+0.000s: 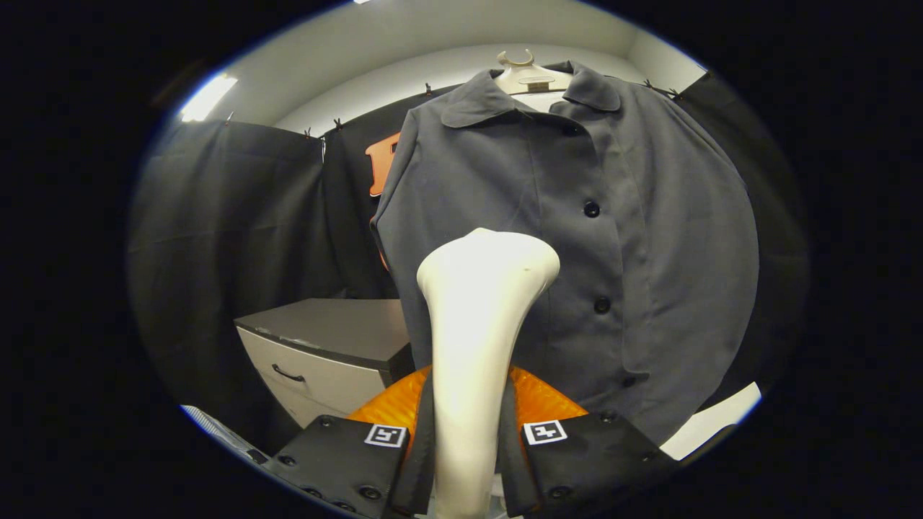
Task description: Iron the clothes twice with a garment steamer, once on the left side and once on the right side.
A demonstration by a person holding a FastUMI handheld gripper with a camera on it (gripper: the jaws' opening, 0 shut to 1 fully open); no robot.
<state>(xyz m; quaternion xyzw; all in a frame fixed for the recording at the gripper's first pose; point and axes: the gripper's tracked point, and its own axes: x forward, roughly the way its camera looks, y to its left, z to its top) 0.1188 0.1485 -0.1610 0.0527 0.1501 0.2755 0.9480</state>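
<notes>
Gripper view, looking forward along the two fingers. The gripper [467,461] has its fingers closed against the two sides of a cream-white garment steamer [479,346], one finger [422,454] on the left of the handle and the other on the right, so that the jaws stand only as far apart as the handle is thick. The steamer rises upright from between the fingers and widens at the top into a flared head, whose rounded back faces the camera. Just beyond the head hangs a dark grey shirt [634,238], buttoned down the front with dark buttons [591,209] and carried on a pale hanger [525,76] whose hook shows above the collar. The head lies in front of the lower half of the shirt, left of the button row; whether it touches the cloth cannot be told. Behind the fingers, on either side of the handle, an orange translucent part of the steamer's body [537,400] is visible. To the left of the shirt and lower down stands a grey cabinet [324,346] with a flat top and a drawer front bearing a dark handle. Black cloth [231,216] forms the far wall behind both, and a bright ceiling light [208,97] shows at the upper left.
</notes>
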